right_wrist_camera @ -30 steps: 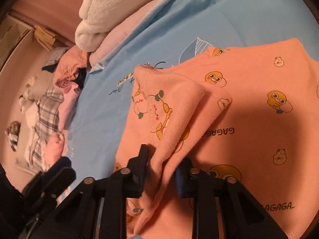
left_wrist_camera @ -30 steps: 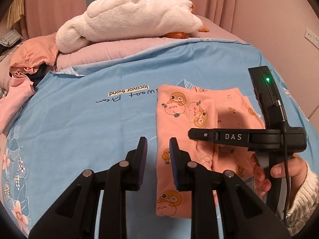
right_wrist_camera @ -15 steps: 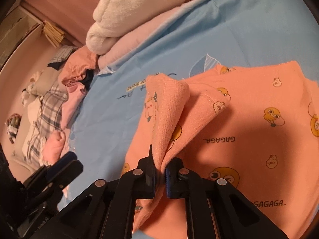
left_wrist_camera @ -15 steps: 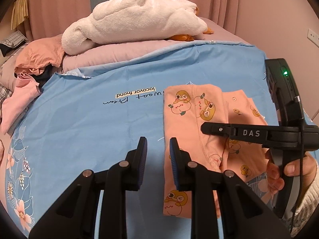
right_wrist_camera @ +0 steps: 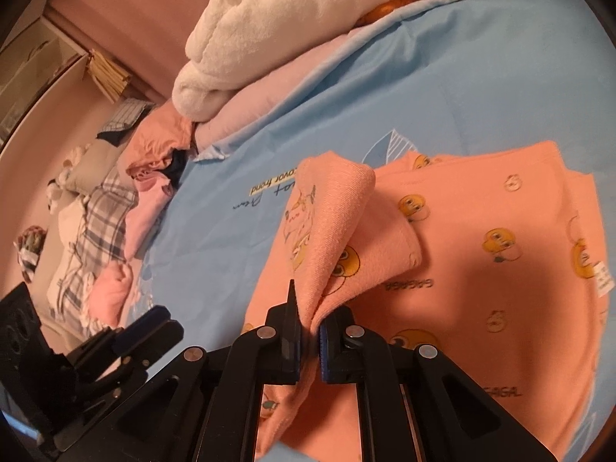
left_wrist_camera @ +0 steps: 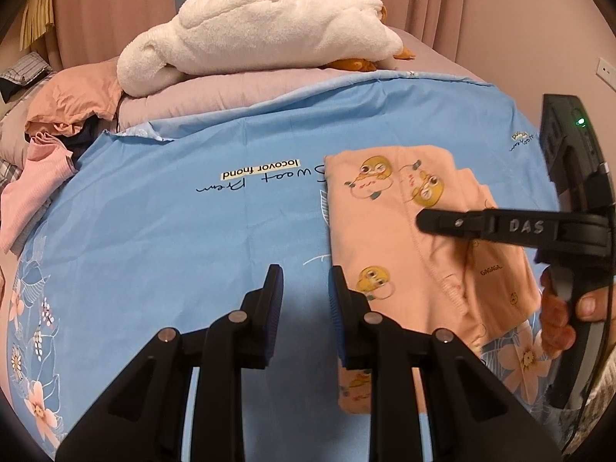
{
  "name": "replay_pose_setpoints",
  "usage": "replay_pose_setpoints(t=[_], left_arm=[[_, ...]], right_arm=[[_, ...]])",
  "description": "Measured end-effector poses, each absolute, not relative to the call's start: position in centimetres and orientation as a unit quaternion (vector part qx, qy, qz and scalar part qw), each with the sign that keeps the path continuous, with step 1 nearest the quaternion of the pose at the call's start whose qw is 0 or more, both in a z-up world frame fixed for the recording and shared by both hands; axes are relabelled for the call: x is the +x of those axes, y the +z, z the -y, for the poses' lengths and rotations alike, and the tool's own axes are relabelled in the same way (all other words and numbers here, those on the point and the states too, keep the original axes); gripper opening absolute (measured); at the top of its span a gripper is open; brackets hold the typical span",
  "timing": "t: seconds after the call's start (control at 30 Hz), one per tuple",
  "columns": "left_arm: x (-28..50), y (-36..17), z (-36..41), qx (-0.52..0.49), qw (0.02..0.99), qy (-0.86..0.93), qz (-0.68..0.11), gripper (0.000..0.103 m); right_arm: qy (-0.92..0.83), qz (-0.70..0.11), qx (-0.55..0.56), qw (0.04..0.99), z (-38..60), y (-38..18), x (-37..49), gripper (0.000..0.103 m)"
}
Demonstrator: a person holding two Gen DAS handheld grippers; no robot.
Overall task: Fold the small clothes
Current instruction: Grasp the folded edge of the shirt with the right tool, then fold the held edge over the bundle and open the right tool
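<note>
A small orange garment [left_wrist_camera: 389,231] printed with yellow ducks lies on the blue bed sheet [left_wrist_camera: 192,238]; it also shows in the right wrist view [right_wrist_camera: 481,288]. My right gripper [right_wrist_camera: 308,331] is shut on a fold of its left side and holds that fold lifted above the rest of the cloth. In the left wrist view the right gripper [left_wrist_camera: 427,220] reaches over the garment from the right. My left gripper [left_wrist_camera: 304,296] is open and empty, hovering over the sheet just left of the garment's lower edge.
A white plush duck [left_wrist_camera: 261,27] lies on a pink quilt [left_wrist_camera: 231,92] at the back of the bed. A heap of pink and plaid clothes [right_wrist_camera: 104,223] sits at the left. A wall socket [left_wrist_camera: 606,71] is at the far right.
My right gripper has shut on the garment's fold and lifted it, carrying it to the right. The left gripper has stayed open and drawn back a little to the left.
</note>
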State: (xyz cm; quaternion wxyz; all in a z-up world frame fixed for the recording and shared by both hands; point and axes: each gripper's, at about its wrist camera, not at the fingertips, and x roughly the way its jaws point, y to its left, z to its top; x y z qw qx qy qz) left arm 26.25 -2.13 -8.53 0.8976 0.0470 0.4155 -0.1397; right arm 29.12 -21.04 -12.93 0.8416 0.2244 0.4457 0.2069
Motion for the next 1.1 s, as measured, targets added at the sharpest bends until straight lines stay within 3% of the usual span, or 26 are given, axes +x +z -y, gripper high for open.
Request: replay_pose_setpoints(t=[0.9,1.1], left_arm=[[28.5,-11.5,5.3,0.002,0.86,-0.19,-0.474,0.024],[28.8,-11.4,8.4,-0.01,0.85,-0.236,-0.471,0.024]], right_arm=[[0.128,-0.423,0.141,0.886,28.2,-9.5,28.7,0.008],[0.116,-0.442,0.146,0.877,29.8,-11.7,29.2,0.008]])
